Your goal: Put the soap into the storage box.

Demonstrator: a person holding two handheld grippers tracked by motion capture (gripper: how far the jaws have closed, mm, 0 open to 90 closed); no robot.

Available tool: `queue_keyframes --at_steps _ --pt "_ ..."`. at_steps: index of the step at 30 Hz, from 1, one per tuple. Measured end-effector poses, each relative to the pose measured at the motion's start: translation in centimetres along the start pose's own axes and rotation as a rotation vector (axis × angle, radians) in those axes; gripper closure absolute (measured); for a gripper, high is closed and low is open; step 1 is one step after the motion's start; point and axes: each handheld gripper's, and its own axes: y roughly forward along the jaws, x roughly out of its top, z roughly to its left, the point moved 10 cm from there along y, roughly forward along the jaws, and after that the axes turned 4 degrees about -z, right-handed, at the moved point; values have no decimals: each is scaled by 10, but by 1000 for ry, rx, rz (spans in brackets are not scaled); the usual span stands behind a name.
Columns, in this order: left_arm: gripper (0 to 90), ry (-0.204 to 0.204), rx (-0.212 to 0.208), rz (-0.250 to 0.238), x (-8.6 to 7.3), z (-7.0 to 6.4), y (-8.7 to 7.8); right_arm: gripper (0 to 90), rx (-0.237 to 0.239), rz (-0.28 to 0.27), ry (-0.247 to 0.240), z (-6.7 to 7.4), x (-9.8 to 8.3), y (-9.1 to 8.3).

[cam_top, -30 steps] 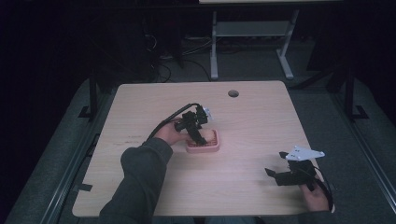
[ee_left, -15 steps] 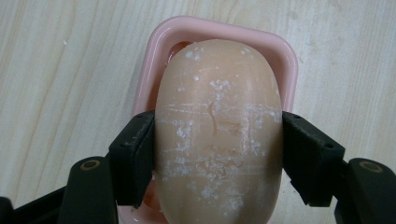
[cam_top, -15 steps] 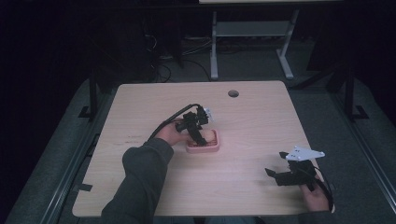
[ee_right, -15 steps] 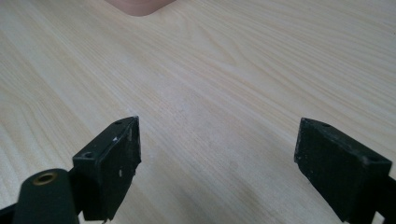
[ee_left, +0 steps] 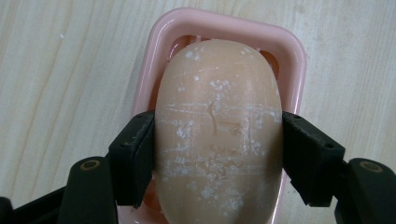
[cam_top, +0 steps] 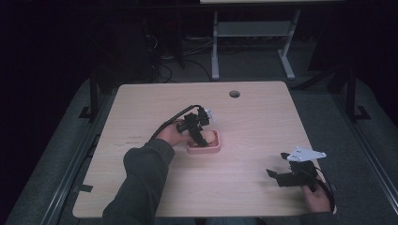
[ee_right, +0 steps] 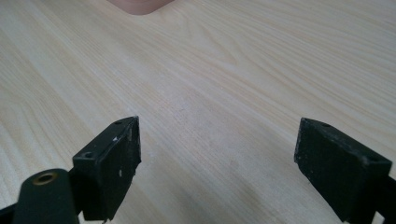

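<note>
A peach-coloured bar of soap [ee_left: 218, 130], flecked with white, lies in a pink soap dish [ee_left: 224, 18] near the middle of the table. My left gripper [ee_left: 218, 156] reaches down into the dish [cam_top: 213, 149], and its two black pads press against the bar's long sides. In the high view the left gripper [cam_top: 199, 135] hides the soap. My right gripper [cam_top: 277, 177] rests low over the table's front right, well apart from the dish. Its jaws [ee_right: 217, 158] stand wide open with bare wood between them. A corner of the dish [ee_right: 140, 4] shows at the top edge of the right gripper view.
The light wooden table [cam_top: 141, 108] has a round cable hole [cam_top: 234, 93] near its far edge. Beyond it stands a grey metal table frame [cam_top: 216, 42] on a dark floor with cables. A sleeved left forearm [cam_top: 141, 183] crosses the front left of the table.
</note>
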Motion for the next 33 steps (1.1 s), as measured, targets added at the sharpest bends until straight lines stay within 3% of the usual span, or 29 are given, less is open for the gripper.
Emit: queue_keyframes --at_steps 18,25,33 --pt "319 -6 13 4 -1 2 2 141 0 -1 -2 0 0 0" --pt "318 -3 24 -58 8 1 -12 141 3 -1 -2 1 1 1" --pt "290 -9 24 -49 3 -2 -15 141 1 -6 -10 2 3 2"
